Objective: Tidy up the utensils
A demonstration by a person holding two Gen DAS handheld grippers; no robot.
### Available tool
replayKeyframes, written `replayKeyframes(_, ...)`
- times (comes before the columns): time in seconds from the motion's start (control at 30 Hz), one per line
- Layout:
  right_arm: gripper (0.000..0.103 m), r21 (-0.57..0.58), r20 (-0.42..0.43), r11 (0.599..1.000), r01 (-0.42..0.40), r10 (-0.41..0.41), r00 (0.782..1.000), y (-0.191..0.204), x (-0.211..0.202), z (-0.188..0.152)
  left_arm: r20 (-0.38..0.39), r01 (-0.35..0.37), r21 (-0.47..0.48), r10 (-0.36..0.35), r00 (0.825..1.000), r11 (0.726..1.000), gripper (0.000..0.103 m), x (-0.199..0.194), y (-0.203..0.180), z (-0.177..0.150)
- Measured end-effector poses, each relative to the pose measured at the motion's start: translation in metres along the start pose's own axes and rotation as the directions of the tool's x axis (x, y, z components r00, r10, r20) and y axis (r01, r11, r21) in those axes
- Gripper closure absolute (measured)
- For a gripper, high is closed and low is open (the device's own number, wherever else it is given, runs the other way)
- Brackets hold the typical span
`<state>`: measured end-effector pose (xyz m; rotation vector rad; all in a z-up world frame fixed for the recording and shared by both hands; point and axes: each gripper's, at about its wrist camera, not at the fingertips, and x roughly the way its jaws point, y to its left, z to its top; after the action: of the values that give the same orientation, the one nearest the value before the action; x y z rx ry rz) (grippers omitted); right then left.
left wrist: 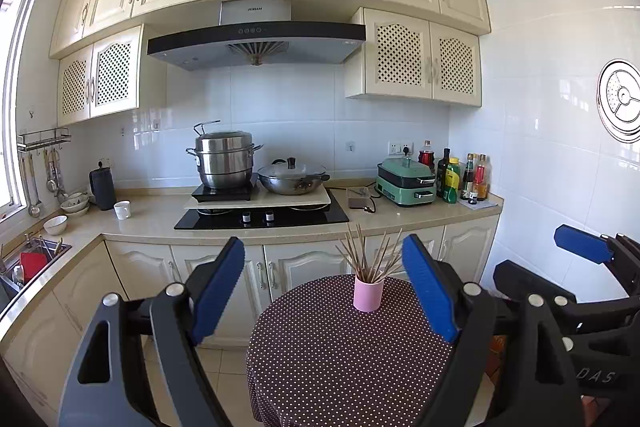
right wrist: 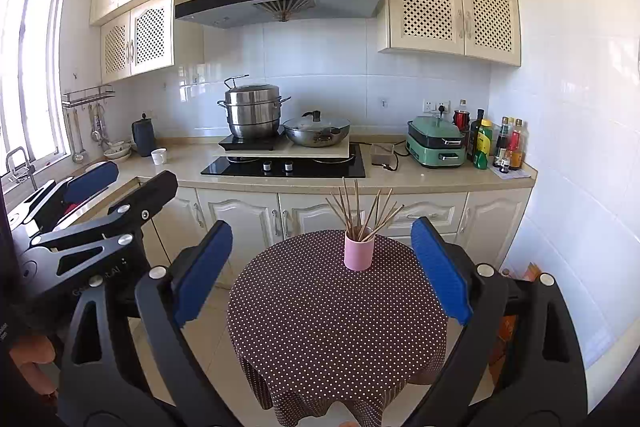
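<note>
Pink cup (left wrist: 368,293) of chopsticks (left wrist: 370,254) stands on the dotted worktop (left wrist: 340,367). Left gripper (left wrist: 332,287) and right gripper (right wrist: 322,267) both released, empty, short of the cup. Hood lettering unreadable.

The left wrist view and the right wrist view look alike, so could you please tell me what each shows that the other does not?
Only the left wrist view shows the sink with a red item and the round wall decal. Only the right wrist view shows the faucet and a hand. Both share the pink cup of chopsticks on the polka-dot table, and the open left gripper and right gripper.
</note>
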<state>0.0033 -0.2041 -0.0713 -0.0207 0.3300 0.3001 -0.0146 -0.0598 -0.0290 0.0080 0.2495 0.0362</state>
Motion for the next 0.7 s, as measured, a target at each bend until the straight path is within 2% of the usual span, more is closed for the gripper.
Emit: replayKeyframes(0.7,0.013,0.005,-0.019,1.000,0.010,-0.010,1.000,0.005,0.014,0.001,-0.020,0.008,0.001,-0.008,1.000,1.000,0.023,0.014,0.010,-0.002)
